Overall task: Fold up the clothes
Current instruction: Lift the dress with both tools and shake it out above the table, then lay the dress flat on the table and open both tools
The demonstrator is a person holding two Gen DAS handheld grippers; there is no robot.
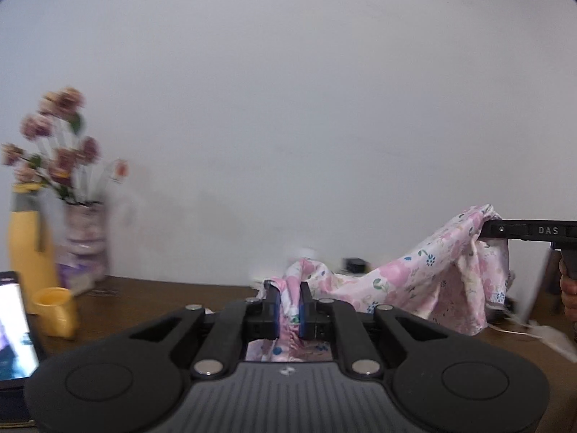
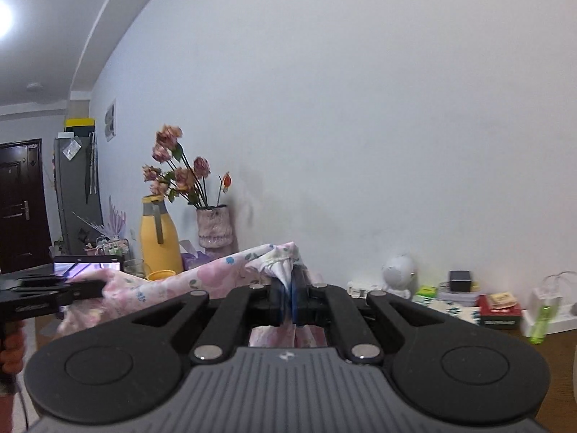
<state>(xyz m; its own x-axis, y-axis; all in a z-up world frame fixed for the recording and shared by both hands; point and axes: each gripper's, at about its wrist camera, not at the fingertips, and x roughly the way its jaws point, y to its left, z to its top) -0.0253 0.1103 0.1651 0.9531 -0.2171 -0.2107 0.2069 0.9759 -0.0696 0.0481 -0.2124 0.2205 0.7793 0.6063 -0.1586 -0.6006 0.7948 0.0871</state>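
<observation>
Both jaws are clamped on bunched edges of a pink floral garment (image 1: 414,281): the left gripper (image 1: 288,301) low, the right gripper (image 2: 288,299) higher. The cloth hangs between them above the wooden table (image 1: 162,296). Thin bunched fabric could slip free, or sweep the yellow cup (image 1: 56,310) nearby.

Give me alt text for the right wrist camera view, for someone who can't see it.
The right gripper is shut on a bunched edge of a pink floral garment, held up above a brown table. At far left the left gripper grips the same cloth. Behind stand a yellow jug and a vase of dried roses against a white wall.
</observation>
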